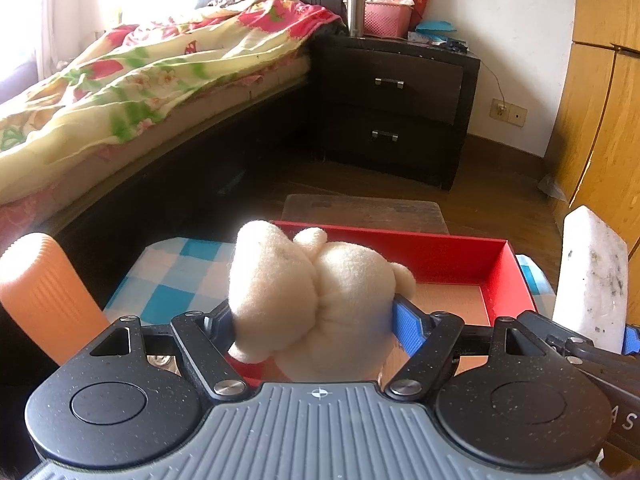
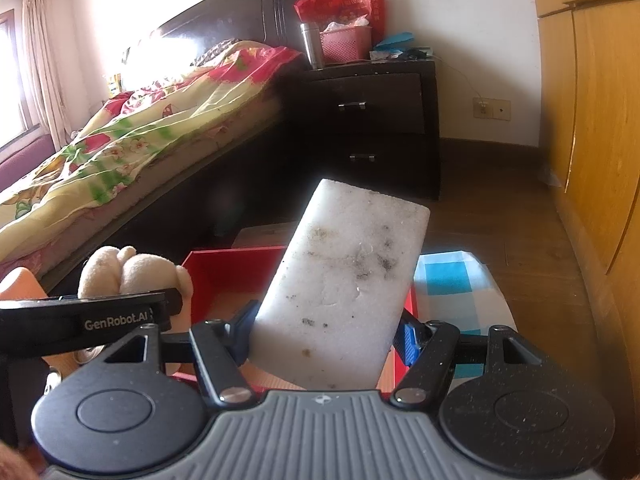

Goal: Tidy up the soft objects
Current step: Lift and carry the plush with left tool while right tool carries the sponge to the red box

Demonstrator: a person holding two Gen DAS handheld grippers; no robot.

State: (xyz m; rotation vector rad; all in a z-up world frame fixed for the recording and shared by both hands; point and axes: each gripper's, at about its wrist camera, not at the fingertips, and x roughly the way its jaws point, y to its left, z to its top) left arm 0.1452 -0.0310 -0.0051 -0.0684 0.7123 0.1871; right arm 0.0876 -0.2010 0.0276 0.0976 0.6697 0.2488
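A cream plush toy (image 1: 312, 292) is clamped in my left gripper (image 1: 314, 322), whose blue pads press into its sides. It hangs over the near left part of an open red box (image 1: 508, 276). A white foam block (image 2: 344, 296) with dark smudges stands tilted between the fingers of my right gripper (image 2: 326, 334), shut on its lower end. The block (image 1: 592, 280) also shows at the right edge of the left wrist view, over the box's right side. The plush (image 2: 132, 272) and the left gripper's body appear at the left of the right wrist view, beside the red box (image 2: 224, 276).
The box rests on a blue-and-white checked cloth (image 1: 176, 276). An orange ribbed cylinder (image 1: 44, 292) stands at the near left. A bed with a floral quilt (image 1: 140, 76) lies to the left, a dark nightstand (image 1: 396, 108) behind, and a wooden wardrobe (image 1: 600, 120) on the right.
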